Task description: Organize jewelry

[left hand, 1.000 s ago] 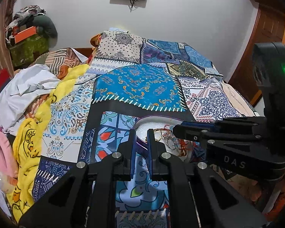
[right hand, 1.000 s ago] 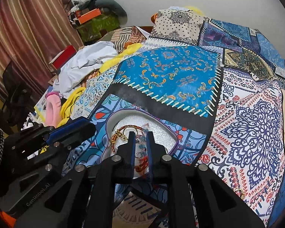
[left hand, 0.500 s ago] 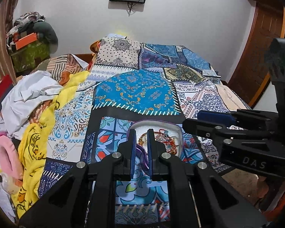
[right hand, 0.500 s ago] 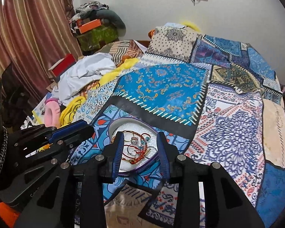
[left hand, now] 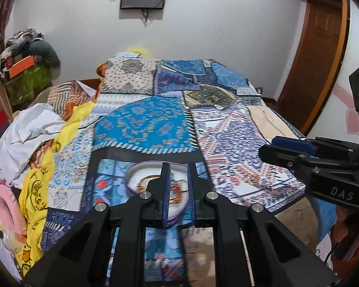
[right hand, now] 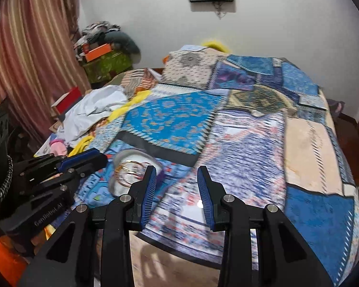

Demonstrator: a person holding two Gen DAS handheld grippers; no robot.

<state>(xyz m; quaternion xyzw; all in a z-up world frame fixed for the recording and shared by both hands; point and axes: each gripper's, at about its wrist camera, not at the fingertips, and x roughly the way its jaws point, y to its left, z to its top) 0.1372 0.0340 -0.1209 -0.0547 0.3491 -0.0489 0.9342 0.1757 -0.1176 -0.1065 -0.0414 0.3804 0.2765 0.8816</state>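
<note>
A white oval tray (left hand: 134, 172) with a purple rim lies on the patchwork bedspread (left hand: 143, 124) and holds a tangle of gold and red jewelry (left hand: 144, 182). My left gripper (left hand: 178, 167) hovers above and short of the tray. Its jaws are almost together, with only a narrow slit and nothing in it. My right gripper (right hand: 177, 169) is open and empty, to the right of the tray (right hand: 122, 186), with the jewelry (right hand: 129, 169) beside its left finger. Each gripper shows in the other's view: right gripper (left hand: 282, 148), left gripper (right hand: 93, 158). Small gold pieces (left hand: 251, 179) lie blurred on the bedspread.
White, yellow and pink clothes (left hand: 33, 134) are heaped along the bed's left side. The near edge of the bed (right hand: 179, 248) runs just below the grippers. A striped curtain (right hand: 26, 59) hangs at the left, and a wooden door (left hand: 318, 52) stands at the right.
My right gripper opened over the tray, leaving the jewelry in it. Both grippers then rose and drew back, so the tray now looks smaller and lower.
</note>
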